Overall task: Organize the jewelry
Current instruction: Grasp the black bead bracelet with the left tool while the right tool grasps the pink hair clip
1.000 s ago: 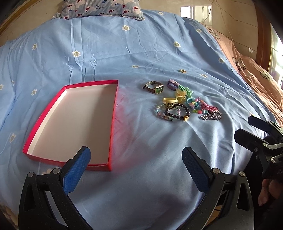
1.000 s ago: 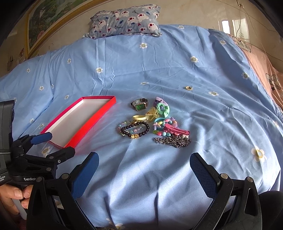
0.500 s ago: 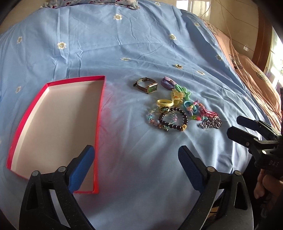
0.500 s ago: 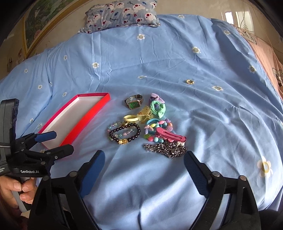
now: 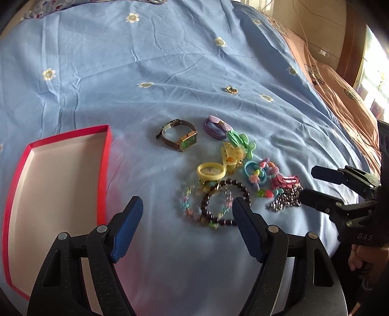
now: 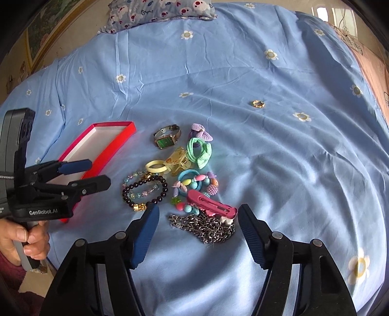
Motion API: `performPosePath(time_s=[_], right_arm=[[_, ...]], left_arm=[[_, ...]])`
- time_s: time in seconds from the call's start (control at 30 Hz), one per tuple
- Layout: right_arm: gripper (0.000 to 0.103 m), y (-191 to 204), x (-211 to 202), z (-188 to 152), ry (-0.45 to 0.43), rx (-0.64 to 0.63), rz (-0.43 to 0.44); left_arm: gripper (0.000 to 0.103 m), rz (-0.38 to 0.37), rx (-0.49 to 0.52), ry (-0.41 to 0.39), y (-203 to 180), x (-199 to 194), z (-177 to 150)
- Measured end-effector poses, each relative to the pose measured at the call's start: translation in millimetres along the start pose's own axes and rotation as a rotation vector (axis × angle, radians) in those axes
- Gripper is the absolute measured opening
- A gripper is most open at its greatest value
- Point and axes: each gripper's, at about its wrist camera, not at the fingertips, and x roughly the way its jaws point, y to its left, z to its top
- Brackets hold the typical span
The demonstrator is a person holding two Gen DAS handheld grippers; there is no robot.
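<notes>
A pile of jewelry lies on the blue bed sheet: a watch [image 5: 180,135] [image 6: 167,137], a dark bead bracelet [image 5: 245,192] [image 6: 164,188], a silver chain [image 5: 284,200] [image 6: 206,226], a pink hair clip [image 6: 211,205] and several coloured hair ties. To its left sits an empty red tray [image 5: 58,179] [image 6: 102,136]. My left gripper [image 5: 187,204] [image 6: 97,172] hovers just short of the bead bracelet, jaws closing, nothing pressed between them. My right gripper [image 6: 198,210] [image 5: 310,183] hangs over the chain and clip, jaws closing too, pads clear of both.
A small gold ring [image 5: 231,90] [image 6: 258,104] lies alone farther up the bed. A patterned pillow [image 6: 160,9] is at the head, and an orange-brown blanket [image 5: 340,85] runs along the right side. A hand [image 6: 26,240] holds the left gripper's handle.
Both grippers have moved forward toward the jewelry pile, which now looks larger and closer. Both pairs of jaws have narrowed. The tray has slid toward the left edge of the left wrist view.
</notes>
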Motion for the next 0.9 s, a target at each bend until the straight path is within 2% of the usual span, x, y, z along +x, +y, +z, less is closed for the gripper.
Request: performPosePath(time_s=[0.2,0.43,0.53,0.6,0.67,0.73,0.8,0.9], right_arm=[[0.067,-6,16,5,0.049,-0.024,-0.001],[0.057,-11,34,10,0.103,-0.034,0.003],[0.049,-12,41,11,0.125,-0.039,0.002],[0.049,-11,43,11,0.13,-0.046,0.004],[0.045,-10,44,11,0.129,-0.057,0.004],[0.033,-9,47,11,0.138,-0.061,0.005],[0.033,-7,50,11,0.14,-0.059,0.011],[0.033,-4,48,11,0.131,-0.074,0.002]], left_arm=[[0.069,-0.041,0.016,0.035,-3,23,15],[0.065,-0.09,0.049,0.074,-10,41,23],[0.065,-0.115,0.042,0.078,-10,37,19],[0.065,-0.137,0.027,0.093,-8,34,11],[0.059,-0.15,0.028,0.111,-10,34,3],[0.053,-0.154,0.043,0.125,-14,35,-4],[0.049,-0.143,0.063,0.119,-18,35,-6],[0.028,-0.157,0.065,0.122,-20,37,-6]])
